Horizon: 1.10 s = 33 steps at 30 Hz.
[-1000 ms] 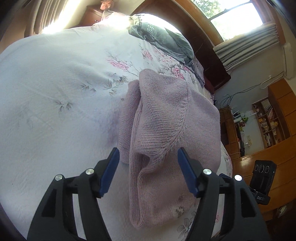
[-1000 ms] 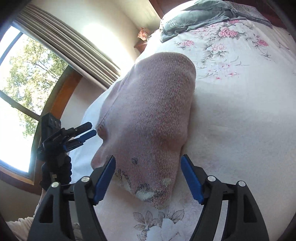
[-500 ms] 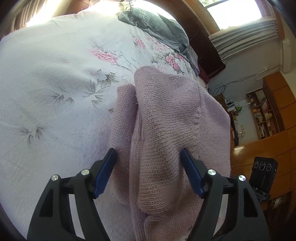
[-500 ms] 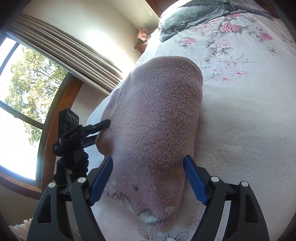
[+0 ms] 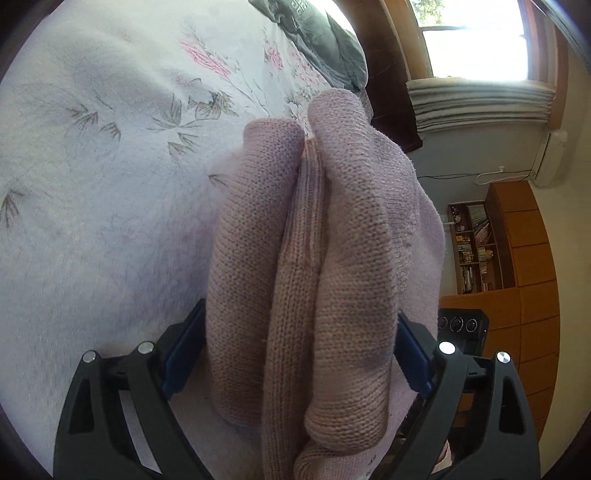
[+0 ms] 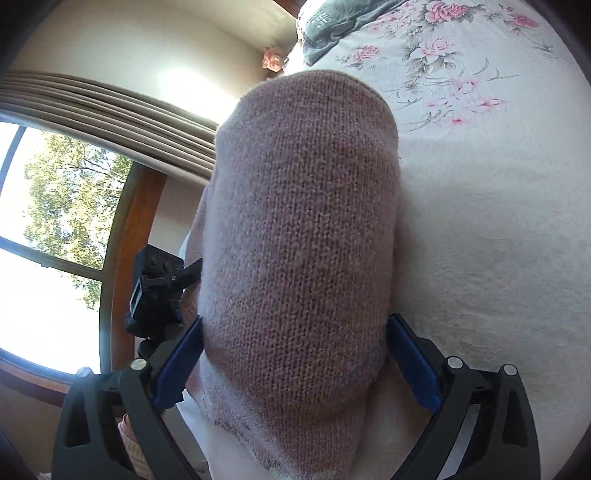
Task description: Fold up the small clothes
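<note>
Knitted in a fine mauve-pink stitch, one small sweater [image 5: 317, 280] is lying bunched on the bed [image 5: 92, 206], its cloth gathered into three soft rolls running lengthwise with a ribbed band showing in the crease between them. The left gripper [image 5: 299, 354] is straddling these rolls, its two blue pads spread wide with the thick fabric filling the gap and touching both, yet not pinched flat. From the other end, the right gripper [image 6: 295, 354] is doing likewise: two blue pads set wide apart on black plastic arms, the rounded knit bulge [image 6: 303, 229] sitting between them and brushing each side, not squeezed. One white quilted bedspread with printed pink roses and grey-green leaves is covering the bed, and the sweater is resting near its edge on the window side. One grey garment [image 6: 347, 26] with a pale square print is lying crumpled toward the far end of the bed. In the right wrist view the black body of the left gripper is showing beside the sweater, against a wooden window frame [image 6: 129, 258].
</note>
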Available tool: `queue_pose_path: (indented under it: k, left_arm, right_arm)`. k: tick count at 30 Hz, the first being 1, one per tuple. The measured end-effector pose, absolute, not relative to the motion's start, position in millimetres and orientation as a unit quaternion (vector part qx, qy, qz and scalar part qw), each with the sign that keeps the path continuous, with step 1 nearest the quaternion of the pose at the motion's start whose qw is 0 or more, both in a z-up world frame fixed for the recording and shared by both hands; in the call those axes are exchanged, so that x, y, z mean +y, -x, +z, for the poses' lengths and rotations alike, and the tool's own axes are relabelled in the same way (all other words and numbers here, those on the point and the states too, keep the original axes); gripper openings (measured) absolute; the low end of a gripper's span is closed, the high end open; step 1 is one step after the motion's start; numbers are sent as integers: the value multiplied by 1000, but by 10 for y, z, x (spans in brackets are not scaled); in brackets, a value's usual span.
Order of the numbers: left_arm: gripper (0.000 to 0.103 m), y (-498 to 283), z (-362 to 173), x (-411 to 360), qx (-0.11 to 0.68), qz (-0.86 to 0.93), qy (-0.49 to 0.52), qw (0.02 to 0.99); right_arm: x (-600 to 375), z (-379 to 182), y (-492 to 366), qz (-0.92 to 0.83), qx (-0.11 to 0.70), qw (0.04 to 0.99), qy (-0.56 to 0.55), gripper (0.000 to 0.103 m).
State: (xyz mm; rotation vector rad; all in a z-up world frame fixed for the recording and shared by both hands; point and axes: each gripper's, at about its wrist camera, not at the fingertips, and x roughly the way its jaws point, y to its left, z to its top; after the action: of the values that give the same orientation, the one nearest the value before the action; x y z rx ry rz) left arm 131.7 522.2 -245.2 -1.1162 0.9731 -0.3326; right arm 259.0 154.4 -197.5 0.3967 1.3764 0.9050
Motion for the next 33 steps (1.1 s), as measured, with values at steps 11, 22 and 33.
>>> queue_pose_path:
  k: [11,22,33]
  left_arm:
    - [38,-1169,-2323,5049,389,-196,531,727]
    - [37,-1077,-1465,3947,368,-295,503,724]
    - [38,-1532,-1731,2355,441,-304,488,689]
  right_arm:
    - [1573,-1898,-2595,410,600,661,-184,73]
    - [463,-1152,-2368,443,566,661,-215,70]
    - [-1011,-1256,-2430,362,600,676,-228,71]
